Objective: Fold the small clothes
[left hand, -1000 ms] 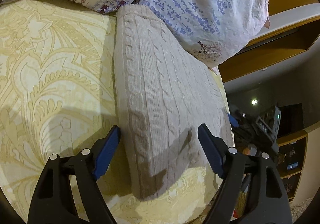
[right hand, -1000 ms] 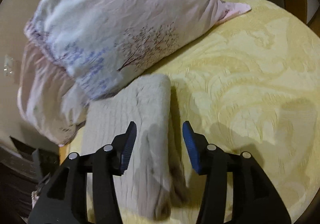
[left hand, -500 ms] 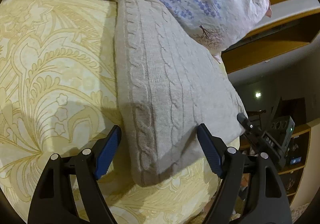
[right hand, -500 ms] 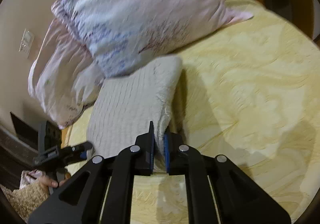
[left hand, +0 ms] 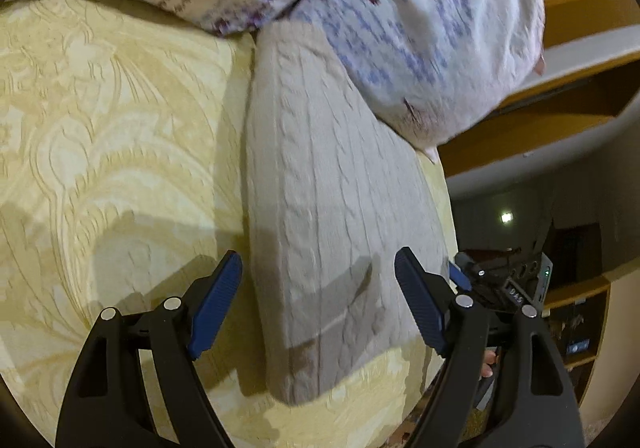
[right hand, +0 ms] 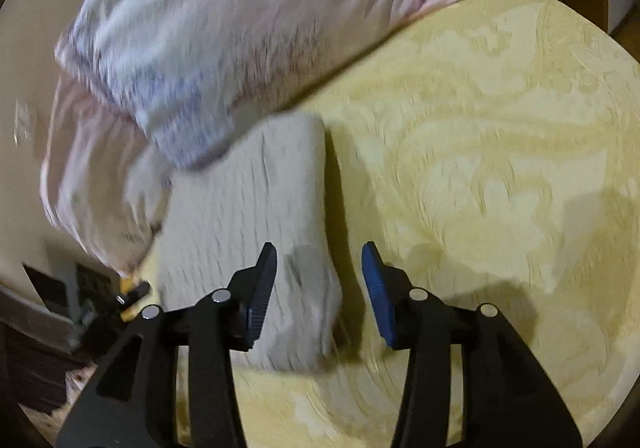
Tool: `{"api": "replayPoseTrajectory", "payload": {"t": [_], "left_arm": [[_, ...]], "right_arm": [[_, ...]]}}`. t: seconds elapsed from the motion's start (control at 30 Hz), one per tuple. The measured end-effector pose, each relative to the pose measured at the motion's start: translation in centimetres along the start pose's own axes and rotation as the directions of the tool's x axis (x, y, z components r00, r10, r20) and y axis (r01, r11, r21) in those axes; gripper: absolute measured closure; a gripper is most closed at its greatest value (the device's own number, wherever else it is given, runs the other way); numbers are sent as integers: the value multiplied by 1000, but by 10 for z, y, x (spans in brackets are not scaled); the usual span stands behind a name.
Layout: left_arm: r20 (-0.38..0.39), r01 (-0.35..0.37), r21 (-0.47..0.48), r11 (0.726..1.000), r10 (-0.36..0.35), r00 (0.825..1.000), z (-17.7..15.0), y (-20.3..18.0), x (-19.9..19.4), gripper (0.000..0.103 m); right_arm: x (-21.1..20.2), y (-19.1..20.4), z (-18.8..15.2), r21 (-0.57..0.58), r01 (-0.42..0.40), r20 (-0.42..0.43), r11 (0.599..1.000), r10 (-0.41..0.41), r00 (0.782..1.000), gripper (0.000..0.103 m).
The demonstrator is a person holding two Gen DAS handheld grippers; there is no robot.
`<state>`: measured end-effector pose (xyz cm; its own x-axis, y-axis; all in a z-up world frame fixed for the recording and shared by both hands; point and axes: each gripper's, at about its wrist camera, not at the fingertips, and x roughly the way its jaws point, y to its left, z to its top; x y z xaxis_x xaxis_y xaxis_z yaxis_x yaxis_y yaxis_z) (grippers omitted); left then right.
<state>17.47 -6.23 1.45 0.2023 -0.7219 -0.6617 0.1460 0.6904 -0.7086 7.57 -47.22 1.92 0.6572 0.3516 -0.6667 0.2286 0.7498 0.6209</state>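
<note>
A folded beige cable-knit garment lies on the yellow patterned bedspread, its far end against a floral pillow. My left gripper is open, its blue fingers either side of the garment's near end, just above it. In the right wrist view the garment lies folded with its thick edge to the right. My right gripper is open and straddles that edge near the garment's near corner, holding nothing.
The floral pillow lies behind the garment, overlapping its far end. The bed edge runs just right of the garment, with dark furniture and wooden shelves beyond. Bedspread spreads to the right in the right wrist view.
My right gripper was shut on the garment's folded edge half a second ago; it has opened and let go. My left gripper stayed open and shifted slightly over the garment.
</note>
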Motion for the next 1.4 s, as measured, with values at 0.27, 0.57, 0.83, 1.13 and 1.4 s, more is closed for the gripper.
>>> {"api": "replayPoseTrajectory", "payload": {"t": [0.27,0.57,0.83,1.13,1.4], "left_arm": [[0,-114,96,989,115,993,25,-23,15,20],[31,-337,291,895,343,939,37,-53,42,19],[40,-378,325,867,386,922,38,-55,48,15],[48,-394,327,859,401,915,39,-56,53,14],[43,-392,318,864,399,916,37,-54,53,13]], "right_arm": [[44,6,32,-7,18,-61,1000,-18,998,58],[61,4,31,-19,21,-59,1000,-22,998,92],[75,-4,25,14,80,-63,997,-79,995,92],[51,-21,30,72,37,-52,997,-33,998,61],[51,-23,27,90,13,-67,996,-7,998,53]]}}
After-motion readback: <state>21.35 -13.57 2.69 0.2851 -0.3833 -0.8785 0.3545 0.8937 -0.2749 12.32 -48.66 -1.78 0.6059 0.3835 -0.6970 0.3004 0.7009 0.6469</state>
